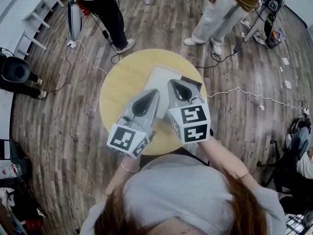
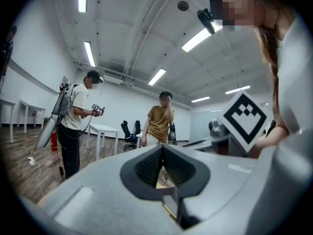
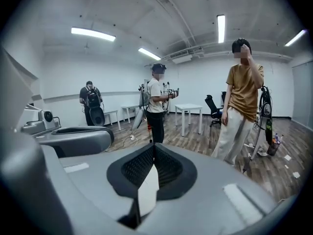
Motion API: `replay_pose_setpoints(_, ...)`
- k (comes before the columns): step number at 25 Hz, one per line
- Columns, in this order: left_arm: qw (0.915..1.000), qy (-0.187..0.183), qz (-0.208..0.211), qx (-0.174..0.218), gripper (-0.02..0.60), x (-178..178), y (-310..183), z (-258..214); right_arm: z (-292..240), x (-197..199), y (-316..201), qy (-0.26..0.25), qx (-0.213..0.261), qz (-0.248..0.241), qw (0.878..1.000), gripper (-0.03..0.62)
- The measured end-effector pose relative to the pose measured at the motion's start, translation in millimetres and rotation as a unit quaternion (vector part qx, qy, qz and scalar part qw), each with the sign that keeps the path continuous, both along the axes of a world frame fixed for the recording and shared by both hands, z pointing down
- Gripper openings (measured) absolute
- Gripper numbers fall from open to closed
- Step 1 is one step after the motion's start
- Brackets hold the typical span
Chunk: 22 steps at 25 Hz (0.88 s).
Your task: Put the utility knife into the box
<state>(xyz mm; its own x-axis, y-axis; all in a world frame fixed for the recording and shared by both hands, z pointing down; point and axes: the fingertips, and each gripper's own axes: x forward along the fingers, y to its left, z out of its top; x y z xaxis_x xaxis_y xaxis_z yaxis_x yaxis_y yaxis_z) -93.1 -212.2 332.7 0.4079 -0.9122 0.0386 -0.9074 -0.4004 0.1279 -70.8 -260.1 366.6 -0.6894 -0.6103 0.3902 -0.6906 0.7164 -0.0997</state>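
A person in a light grey top, with reddish-brown hair filling the bottom of the head view and a thin bracelet at one wrist, works with the left gripper and right gripper. Both are smooth grey shells with a dark teardrop hollow lined by ribbed black pads. Each ends, at lower centre of the frame, in a white cube printed with black square markers.
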Motion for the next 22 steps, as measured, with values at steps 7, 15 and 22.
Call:
replay_pose_setpoints(7,0.9996,-0.004,-0.004,0.027,0.000,0,15,-23,-33,-5,21,-0.031,0.032,-0.020,0.999,0.003)
replay_pose_setpoints(15,0.9990,-0.010,0.003,0.043,0.001,8,65,-42,-50,2,70,-0.046,0.050,-0.014,0.998,0.003)
replay_pose_setpoints(22,0.9990,-0.014,0.013,0.040,0.000,18,135,-43,-54,10,143,-0.060,0.050,-0.006,0.997,0.003)
